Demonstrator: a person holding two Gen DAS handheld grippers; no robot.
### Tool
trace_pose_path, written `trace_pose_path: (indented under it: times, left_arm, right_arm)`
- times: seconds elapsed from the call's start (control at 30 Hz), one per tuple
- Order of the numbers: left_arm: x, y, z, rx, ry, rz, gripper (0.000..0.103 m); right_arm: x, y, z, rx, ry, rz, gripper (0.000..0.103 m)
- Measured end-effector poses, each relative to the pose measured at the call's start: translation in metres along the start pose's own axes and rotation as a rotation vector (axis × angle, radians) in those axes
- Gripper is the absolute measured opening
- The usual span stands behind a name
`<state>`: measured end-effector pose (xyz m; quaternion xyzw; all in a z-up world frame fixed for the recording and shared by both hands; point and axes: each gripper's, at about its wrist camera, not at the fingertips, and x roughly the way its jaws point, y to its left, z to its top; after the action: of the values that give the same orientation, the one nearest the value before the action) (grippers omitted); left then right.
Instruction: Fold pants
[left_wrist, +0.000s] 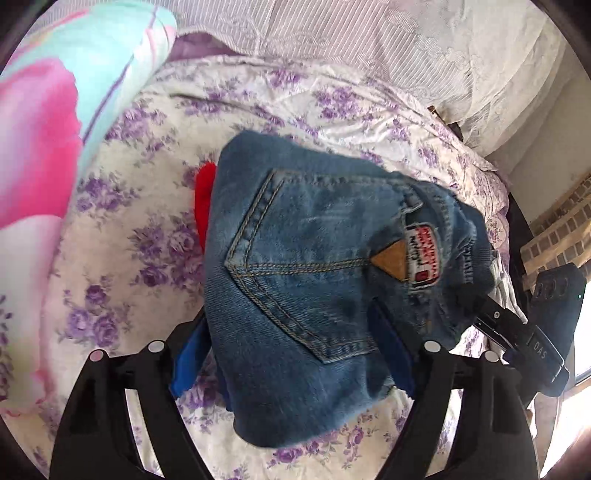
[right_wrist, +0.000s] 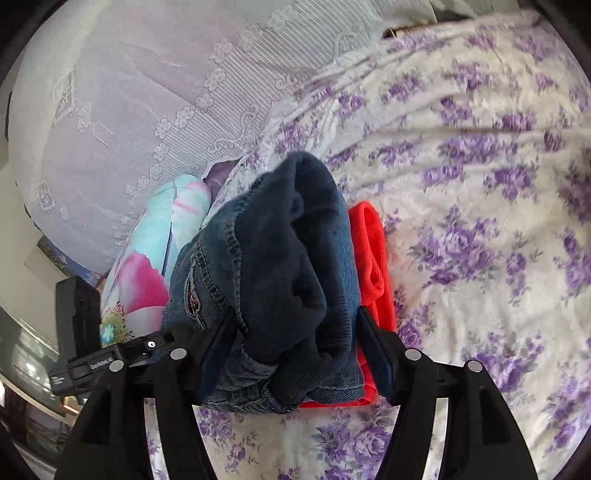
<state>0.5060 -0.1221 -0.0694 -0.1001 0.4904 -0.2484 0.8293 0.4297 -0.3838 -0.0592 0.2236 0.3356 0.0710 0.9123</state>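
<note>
Taking the jeans as the landmark and reading from the left: off their left side in the left wrist view lies a pink and turquoise pillow (left_wrist: 55, 122), propped at the edge of the flowered bedsheet (left_wrist: 129, 229); a strip of red cloth (left_wrist: 204, 206) peeks out just past the jeans' left edge, touching them; then come the jeans (left_wrist: 306, 280) themselves, folded into a thick bundle with the back pocket facing up and a label near the waistband on the right.

The left gripper (left_wrist: 291, 354) has the bundle's near end between its blue pads and appears clamped on it, one pad on each side of the denim; at the jeans' right edge the right gripper (left_wrist: 491, 317) shows as a black body reaching in at the waistband.

In the right wrist view the same order holds: the pillow sits left of the jeans, the dark bundle of denim fills the middle, the red cloth lies against its right side, and the sheet spreads beyond; the right gripper is closed on the stacked layers, which bulge forward from between its fingers.

The bundle's long axis seems to run from one gripper to the other, so both hold it about equally near; setting it down flat would likely mean lowering both ends together, since the layers could slump open if one side lets go first.
</note>
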Motion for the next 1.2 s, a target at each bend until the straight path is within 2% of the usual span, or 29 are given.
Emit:
trace_pose_path:
  times: [0.07,0.13,0.17,0.27,0.43,0.5,0.57,0.6,0.7,0.8,0.9,0.97,1.2]
  left_arm:
    - [-0.026,-0.013,-0.005,0.031,-0.032,0.033,0.079]
    - [-0.063,-0.025,-0.016,0.08,-0.098,0.083,0.084]
    - [-0.082,-0.034,-0.026,0.098,-0.134,0.106,0.092]
    - [-0.144,-0.059,-0.071,0.162,-0.221,0.147,0.098]
    - [-0.229,-0.096,-0.179,0.23,-0.316,0.183,0.098]
    - [-0.253,-0.105,-0.225,0.225,-0.355,0.241,0.098]
    - [-0.268,-0.111,-0.266,0.215,-0.367,0.346,0.098]
    - [-0.274,-0.112,-0.283,0.205,-0.373,0.376,0.098]
    - [-0.282,-0.11,-0.324,0.16,-0.35,0.344,0.098]
    - [-0.28,-0.114,-0.341,0.175,-0.29,0.314,0.098]
    - [-0.285,-0.118,-0.348,0.189,-0.307,0.364,0.098]
    - [-0.29,-0.118,-0.349,0.176,-0.319,0.345,0.098]
    - [-0.297,-0.116,-0.351,0.155,-0.33,0.351,0.098]
  right_arm:
    - [-0.03,0.011,0.004,-0.042,-0.06,-0.082,0.076]
    - [-0.066,0.027,0.002,-0.09,-0.122,-0.167,0.085]
    - [-0.086,0.04,-0.003,-0.136,-0.148,-0.219,0.09]
    - [-0.139,0.073,-0.03,-0.233,-0.165,-0.331,0.1]
    - [-0.204,0.098,-0.111,-0.229,-0.058,-0.414,0.1]
    - [-0.22,0.1,-0.152,-0.231,-0.03,-0.401,0.1]
    - [-0.237,0.105,-0.193,-0.242,-0.035,-0.406,0.1]
    - [-0.242,0.107,-0.21,-0.25,-0.045,-0.419,0.1]
    - [-0.26,0.118,-0.248,-0.276,-0.08,-0.478,0.1]
    - [-0.275,0.132,-0.264,-0.295,-0.094,-0.503,0.1]
    - [-0.285,0.139,-0.268,-0.293,-0.097,-0.486,0.1]
    - [-0.288,0.144,-0.27,-0.299,-0.107,-0.489,0.1]
    - [-0.295,0.15,-0.273,-0.295,-0.116,-0.472,0.1]
